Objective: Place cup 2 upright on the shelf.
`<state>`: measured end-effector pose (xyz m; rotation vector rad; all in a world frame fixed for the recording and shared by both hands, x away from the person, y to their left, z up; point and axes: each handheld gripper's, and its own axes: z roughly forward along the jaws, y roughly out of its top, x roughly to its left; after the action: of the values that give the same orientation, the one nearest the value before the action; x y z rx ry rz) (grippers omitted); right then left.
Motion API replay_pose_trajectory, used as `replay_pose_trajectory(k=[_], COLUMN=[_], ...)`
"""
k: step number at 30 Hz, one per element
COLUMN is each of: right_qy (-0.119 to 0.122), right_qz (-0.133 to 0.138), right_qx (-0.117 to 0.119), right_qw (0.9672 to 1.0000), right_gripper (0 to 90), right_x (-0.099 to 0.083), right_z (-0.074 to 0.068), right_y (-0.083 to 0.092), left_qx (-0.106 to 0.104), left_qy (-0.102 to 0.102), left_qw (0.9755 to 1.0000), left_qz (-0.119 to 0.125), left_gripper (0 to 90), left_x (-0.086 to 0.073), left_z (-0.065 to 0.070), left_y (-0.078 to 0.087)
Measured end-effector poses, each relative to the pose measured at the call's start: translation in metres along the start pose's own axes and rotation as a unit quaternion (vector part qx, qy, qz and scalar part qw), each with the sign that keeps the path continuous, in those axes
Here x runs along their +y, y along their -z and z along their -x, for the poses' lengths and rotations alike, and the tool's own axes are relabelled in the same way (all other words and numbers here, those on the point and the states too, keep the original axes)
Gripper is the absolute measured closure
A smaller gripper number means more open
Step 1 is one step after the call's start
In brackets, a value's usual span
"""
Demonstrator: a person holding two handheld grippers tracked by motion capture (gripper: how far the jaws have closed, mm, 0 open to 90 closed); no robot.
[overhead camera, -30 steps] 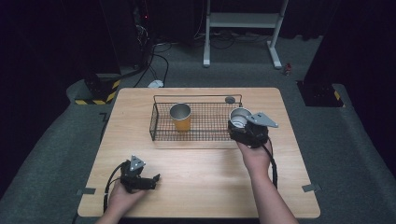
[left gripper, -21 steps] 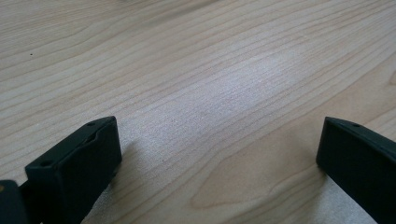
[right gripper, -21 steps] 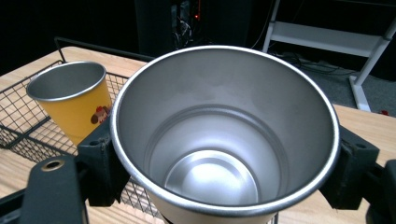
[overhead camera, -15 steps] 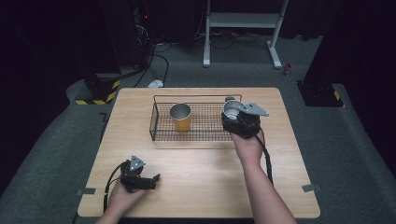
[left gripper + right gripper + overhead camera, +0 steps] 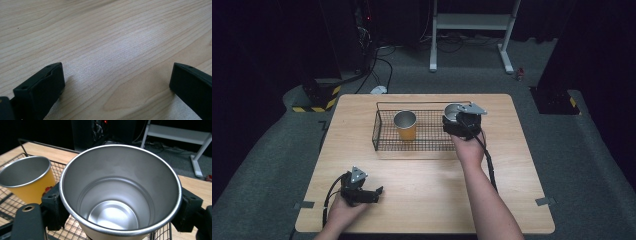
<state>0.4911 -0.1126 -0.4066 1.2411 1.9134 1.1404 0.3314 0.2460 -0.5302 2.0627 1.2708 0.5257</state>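
The silver, round steel cup [image 5: 120,192] sits upright between the right gripper [image 5: 460,122]'s black fingers [image 5: 53,207], which pinch its wall on both sides; in the high view it hangs over the right end of the black wire basket [image 5: 384,145] on the pale wooden bench [image 5: 432,200]. A second cup, yellow with a steel rim [image 5: 405,125], stands inside the basket to its left. The left gripper [image 5: 374,194] rests low near the bench's front edge, its fingers [image 5: 41,90] spread wide around nothing. Since half a second ago, the right gripper has carried its cup slightly farther over the basket; the left has stayed put. Two cups, one basket, two grippers
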Motion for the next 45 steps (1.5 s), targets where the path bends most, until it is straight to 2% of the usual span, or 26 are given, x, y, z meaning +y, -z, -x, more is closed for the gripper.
replay_pose_trajectory(k=[10,16,23,34,39,45], right_qy=[0.003,0.008,0.002,0.001,0.003,0.004], right_qz=[-0.027,-0.049,-0.072,-0.123,-0.137,-0.14], right_qx=[-0.004,-0.006,-0.005,-0.009,-0.005,-0.005], right_qw=[0.9996,0.9987,0.9974,0.9924,0.9905,0.9901], right_gripper=[18.4,18.4,18.4,18.4,18.4,18.4], right_x=[0.0,-0.006,-0.013,-0.024,-0.032,-0.035], right_z=[-0.009,-0.01,-0.009,-0.01,-0.011,-0.012], right_y=[-0.02,-0.031,-0.041,-0.058,-0.064,-0.068], left_qx=[-0.002,-0.002,-0.002,-0.004,-0.003,-0.004], left_qy=[-0.004,-0.006,-0.007,-0.005,-0.006,-0.006], left_qw=[1.0,1.0,1.0,1.0,1.0,1.0], left_qz=[-0.001,-0.002,-0.003,-0.002,-0.003,-0.002], left_gripper=[0.2,0.3,0.2,0.2,0.2,0.2], left_x=[0.001,0.001,0.001,0.001,0.001,0.001], left_z=[-0.001,-0.001,-0.001,-0.001,-0.001,-0.001], left_y=[-0.001,-0.001,-0.001,-0.001,-0.001,-0.001])
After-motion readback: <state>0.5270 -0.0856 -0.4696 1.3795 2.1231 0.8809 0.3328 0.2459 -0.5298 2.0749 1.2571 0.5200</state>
